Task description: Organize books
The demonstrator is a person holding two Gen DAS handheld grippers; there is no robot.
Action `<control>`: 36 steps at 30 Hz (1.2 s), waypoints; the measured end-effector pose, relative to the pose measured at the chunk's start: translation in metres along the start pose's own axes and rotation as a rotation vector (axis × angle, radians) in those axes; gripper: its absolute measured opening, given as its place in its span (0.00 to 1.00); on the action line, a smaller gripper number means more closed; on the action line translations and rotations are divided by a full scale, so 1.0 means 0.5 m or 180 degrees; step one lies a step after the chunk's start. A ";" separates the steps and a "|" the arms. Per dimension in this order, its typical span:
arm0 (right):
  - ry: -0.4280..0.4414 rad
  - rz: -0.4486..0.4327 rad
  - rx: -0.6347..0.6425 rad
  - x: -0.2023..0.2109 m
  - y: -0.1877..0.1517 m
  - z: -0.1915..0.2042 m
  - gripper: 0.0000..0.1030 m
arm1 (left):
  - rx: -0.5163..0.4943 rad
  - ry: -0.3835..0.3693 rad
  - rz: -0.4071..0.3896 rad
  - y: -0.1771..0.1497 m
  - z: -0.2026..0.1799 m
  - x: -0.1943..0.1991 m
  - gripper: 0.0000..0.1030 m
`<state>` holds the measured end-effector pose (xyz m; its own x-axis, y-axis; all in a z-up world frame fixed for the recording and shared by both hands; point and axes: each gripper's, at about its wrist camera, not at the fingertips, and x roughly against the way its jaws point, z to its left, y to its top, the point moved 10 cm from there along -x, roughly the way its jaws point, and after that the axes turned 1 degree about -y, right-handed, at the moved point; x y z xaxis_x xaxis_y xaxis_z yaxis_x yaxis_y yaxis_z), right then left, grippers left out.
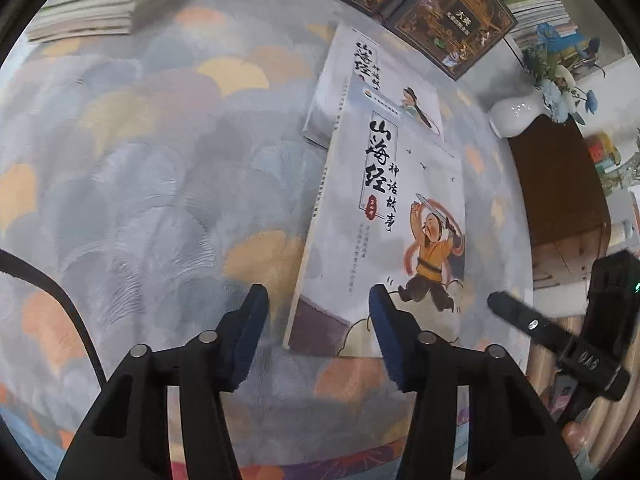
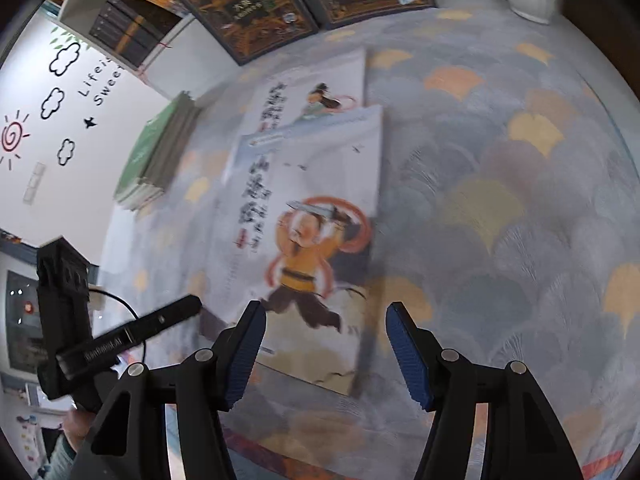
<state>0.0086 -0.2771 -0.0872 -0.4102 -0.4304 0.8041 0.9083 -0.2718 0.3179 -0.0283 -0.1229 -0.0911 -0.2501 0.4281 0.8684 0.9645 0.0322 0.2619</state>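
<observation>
You had both tongs hanging over the patterned carpet [image 1: 132, 168], each pointing steeply down at the top storybook [image 1: 396, 220], the one with the running figure in orange on its cover. It lay flat, overlapping a second storybook [image 1: 360, 80] of the same series, so the two looked like a loose pile awaiting straightening.

Your left tongs [image 1: 318, 340] stood partly spread with nothing pinched; the near left corner of the top storybook showed in the gap between the blue pads [image 1: 250, 332], apparently below them, not touched. Your right tongs [image 2: 326, 354] were likewise partly spread and empty, with the book's near right corner showing between them. That placing reads as a two-handed approach to the book's near edge, one tool to each corner.

Beyond the pair, two dark ornate books [image 1: 452, 24] lay flat side by side. A stack of green books [image 1: 104, 4] sat well apart toward the carpet's far left. A bookshelf [image 2: 132, 20] against the wall held rows of books. A white vase [image 1: 514, 114] held blue flowers.
</observation>
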 end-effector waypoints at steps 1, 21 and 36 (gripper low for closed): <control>-0.0028 0.0009 -0.0016 -0.005 -0.008 -0.007 0.49 | -0.0010 -0.0016 0.0000 0.001 0.001 -0.001 0.46; -0.0388 0.0038 0.0160 -0.053 -0.070 -0.005 0.34 | -0.0289 -0.0286 0.0160 -0.023 -0.029 -0.018 0.47; -0.0049 0.0106 -0.0218 -0.049 -0.064 -0.029 0.34 | -0.0104 -0.0847 0.0044 0.008 -0.064 -0.004 0.18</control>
<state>-0.0113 -0.2703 -0.1245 -0.3781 -0.4271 0.8214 0.9135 -0.3161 0.2562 -0.0264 -0.1525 -0.0784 -0.2018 0.6509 0.7319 0.9634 -0.0027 0.2680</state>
